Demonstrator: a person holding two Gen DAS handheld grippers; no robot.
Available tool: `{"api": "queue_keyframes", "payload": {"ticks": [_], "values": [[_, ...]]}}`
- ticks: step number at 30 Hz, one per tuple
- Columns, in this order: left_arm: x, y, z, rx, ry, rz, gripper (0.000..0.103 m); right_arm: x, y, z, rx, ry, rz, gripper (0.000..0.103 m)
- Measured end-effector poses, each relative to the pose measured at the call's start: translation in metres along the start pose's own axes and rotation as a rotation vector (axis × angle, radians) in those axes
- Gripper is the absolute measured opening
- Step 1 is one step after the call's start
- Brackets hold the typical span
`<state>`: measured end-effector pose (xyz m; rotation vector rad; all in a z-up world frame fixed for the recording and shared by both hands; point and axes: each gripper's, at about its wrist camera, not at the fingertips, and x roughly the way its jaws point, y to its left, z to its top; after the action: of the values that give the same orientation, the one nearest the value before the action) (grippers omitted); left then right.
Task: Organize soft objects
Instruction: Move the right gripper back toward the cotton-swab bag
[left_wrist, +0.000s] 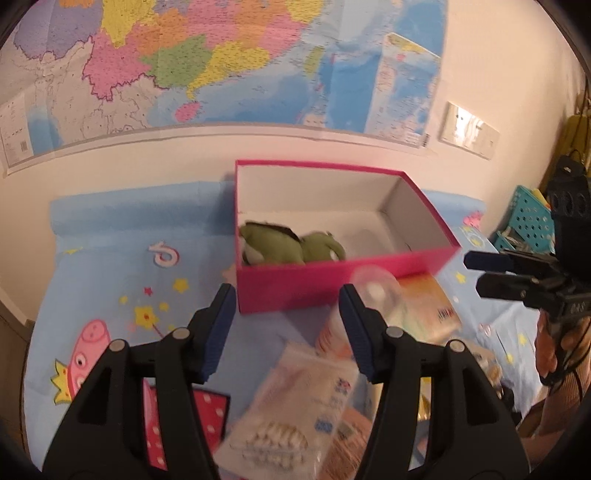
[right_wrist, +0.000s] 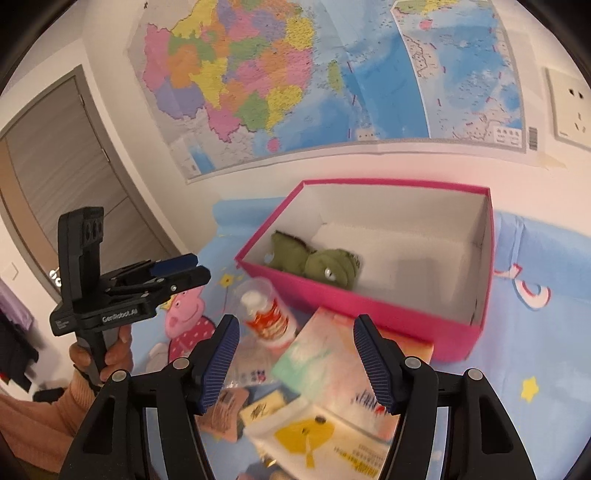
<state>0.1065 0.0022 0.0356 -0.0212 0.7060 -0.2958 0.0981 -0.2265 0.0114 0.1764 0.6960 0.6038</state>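
Green plush toy (left_wrist: 291, 247) in pink box (left_wrist: 332, 280), beyond both open tongs

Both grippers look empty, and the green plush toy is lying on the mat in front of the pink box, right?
Not quite. The green plush toy lies inside the pink box, at its left end, as the right wrist view shows. Both grippers are empty, jaws open.

Box (left_wrist: 332, 284): magenta outside, white inside. Plush toy (left_wrist: 291, 247): olive green. Sheet (left_wrist: 110, 266): light blue (yellow stars, pink cartoon pig). Bottle (right_wrist: 271, 319): red-and-white label. Wall map (right_wrist: 258, 85): multicoloured regions, blue sea.
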Motion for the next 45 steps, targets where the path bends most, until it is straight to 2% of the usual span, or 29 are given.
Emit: {"api": "queue_keyframes", "payload": {"ticks": [5,8,12,17,22,27,33,37,39,42,45], "values": [[-0.010,-0.008,-0.024,0.025,0.022,0.000,0.060,-0.009,-0.002,-0.021,0.004,0.009,-0.030,0.066],[-0.013,-0.018,-0.036,0.043,0.047,-0.047,0.060,-0.010,-0.013,-0.036,0.046,0.040,-0.045,0.066],[-0.014,-0.031,-0.047,0.077,0.061,-0.057,0.060,-0.015,-0.036,-0.058,0.142,0.069,-0.056,0.066],[-0.013,-0.017,-0.066,-0.012,0.098,-0.045,0.060,-0.022,-0.032,-0.068,0.134,0.074,-0.040,0.066],[-0.015,0.006,-0.094,-0.113,0.158,0.044,0.060,-0.011,-0.001,-0.060,0.042,0.087,0.009,0.066],[-0.019,0.020,-0.117,-0.181,0.218,0.032,0.060,0.016,0.025,-0.055,-0.017,0.125,0.059,0.066],[-0.005,0.022,-0.128,-0.248,0.278,-0.112,0.060,0.039,0.047,-0.056,-0.048,0.165,0.092,0.066],[0.003,0.029,-0.129,-0.320,0.277,-0.168,0.060,0.046,0.053,-0.058,-0.053,0.185,0.099,0.066],[0.004,0.035,-0.129,-0.355,0.275,-0.183,0.054,0.048,0.052,-0.059,-0.050,0.192,0.099,0.066],[0.004,0.048,-0.130,-0.402,0.274,-0.173,0.027,0.050,0.051,-0.061,-0.042,0.201,0.105,0.066],[0.002,0.059,-0.133,-0.422,0.271,-0.166,0.013,0.053,0.052,-0.061,-0.043,0.210,0.104,0.066]]}}
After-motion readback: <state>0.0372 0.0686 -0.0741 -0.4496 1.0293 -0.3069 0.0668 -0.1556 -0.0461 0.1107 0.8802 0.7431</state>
